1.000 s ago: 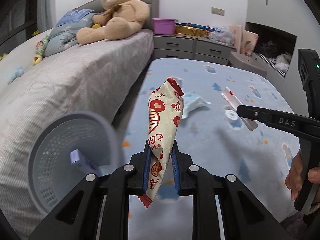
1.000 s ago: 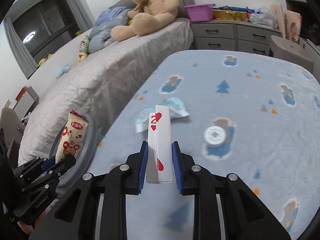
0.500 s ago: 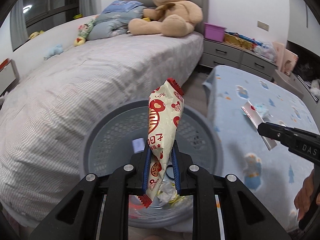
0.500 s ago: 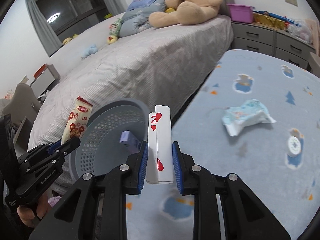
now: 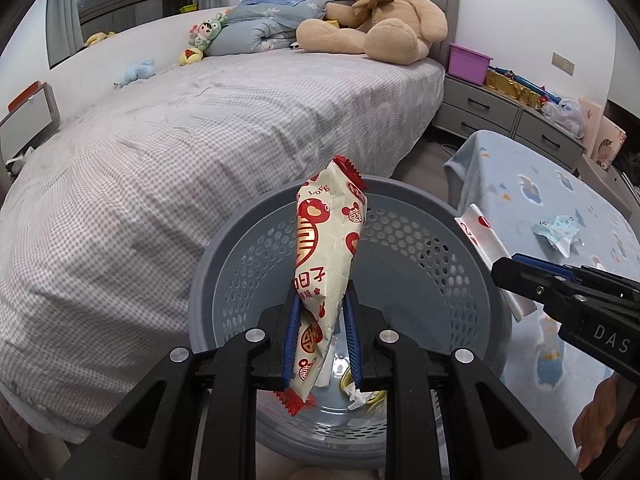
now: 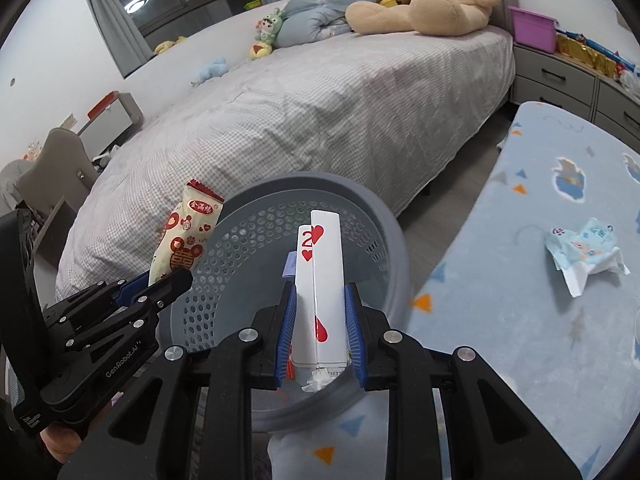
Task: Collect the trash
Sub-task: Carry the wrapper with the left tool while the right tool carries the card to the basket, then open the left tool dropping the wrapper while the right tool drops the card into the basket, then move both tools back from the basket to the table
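My left gripper [image 5: 320, 316] is shut on a white and red snack wrapper [image 5: 326, 248] and holds it upright over the grey perforated trash basket [image 5: 224, 264]. My right gripper [image 6: 319, 320] is shut on a folded playing card, a two of hearts [image 6: 322, 276], above the same basket [image 6: 384, 216]. The wrapper [image 6: 188, 236] and left gripper [image 6: 160, 284] show at the left of the right wrist view. The card [image 5: 486, 248] and right gripper [image 5: 516, 276] show at the right of the left wrist view. Crumpled trash [image 5: 360, 394] lies in the basket's bottom.
A bed with a grey checked cover [image 5: 180, 152] stands behind the basket, with a teddy bear [image 5: 384, 20] at its head. A table with a blue patterned cloth [image 6: 540, 320] is to the right, with a crumpled blue and white wrapper [image 6: 584, 256] on it. Grey drawers [image 5: 500, 116] stand behind.
Both grippers have swung left from the blue table to above the basket, each keeping its hold. The basket now sits centred under both views.
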`<action>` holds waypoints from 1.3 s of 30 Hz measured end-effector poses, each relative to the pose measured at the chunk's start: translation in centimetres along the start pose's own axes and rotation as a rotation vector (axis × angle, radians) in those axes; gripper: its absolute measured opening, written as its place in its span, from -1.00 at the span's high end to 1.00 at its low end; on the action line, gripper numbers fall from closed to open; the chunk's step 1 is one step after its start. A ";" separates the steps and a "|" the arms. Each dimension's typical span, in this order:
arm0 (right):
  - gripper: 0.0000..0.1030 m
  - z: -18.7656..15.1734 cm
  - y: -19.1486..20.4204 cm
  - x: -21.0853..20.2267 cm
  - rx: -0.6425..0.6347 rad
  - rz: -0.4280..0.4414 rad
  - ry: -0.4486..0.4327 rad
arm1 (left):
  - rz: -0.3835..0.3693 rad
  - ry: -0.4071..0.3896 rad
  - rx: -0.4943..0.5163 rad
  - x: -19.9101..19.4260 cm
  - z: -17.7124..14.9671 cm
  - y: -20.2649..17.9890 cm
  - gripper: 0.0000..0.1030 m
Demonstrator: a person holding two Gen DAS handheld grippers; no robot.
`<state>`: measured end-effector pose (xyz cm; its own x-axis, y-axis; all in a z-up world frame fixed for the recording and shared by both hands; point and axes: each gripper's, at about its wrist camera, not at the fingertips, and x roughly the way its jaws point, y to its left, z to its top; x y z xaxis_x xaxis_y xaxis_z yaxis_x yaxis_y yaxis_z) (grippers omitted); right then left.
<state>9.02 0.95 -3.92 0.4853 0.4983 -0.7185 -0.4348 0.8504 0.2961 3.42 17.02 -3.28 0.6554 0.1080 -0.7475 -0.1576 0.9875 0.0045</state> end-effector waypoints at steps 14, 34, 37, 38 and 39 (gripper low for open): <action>0.21 0.6 1.2 2.3 -0.025 0.010 0.027 | 0.015 0.026 -0.041 0.8 0.1 1.6 0.10; 0.06 0.2 1.2 1.4 -0.013 -0.006 -0.001 | 0.070 -0.007 -0.055 0.1 0.1 2.1 -0.32; 0.05 0.0 0.9 1.0 -0.005 -0.015 -0.009 | 0.071 -0.006 -0.058 0.1 0.1 2.1 -0.33; 0.05 0.0 0.8 0.9 -0.003 -0.018 -0.010 | 0.072 -0.008 -0.059 0.1 0.1 2.1 -0.34; 0.04 -0.1 0.7 0.7 -0.001 -0.024 -0.012 | 0.073 -0.010 -0.059 0.0 0.1 2.1 -0.35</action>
<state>8.97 1.88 -4.33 0.5047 0.4796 -0.7178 -0.4233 0.8622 0.2785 3.16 19.15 -3.25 0.6478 0.1811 -0.7399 -0.2484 0.9685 0.0195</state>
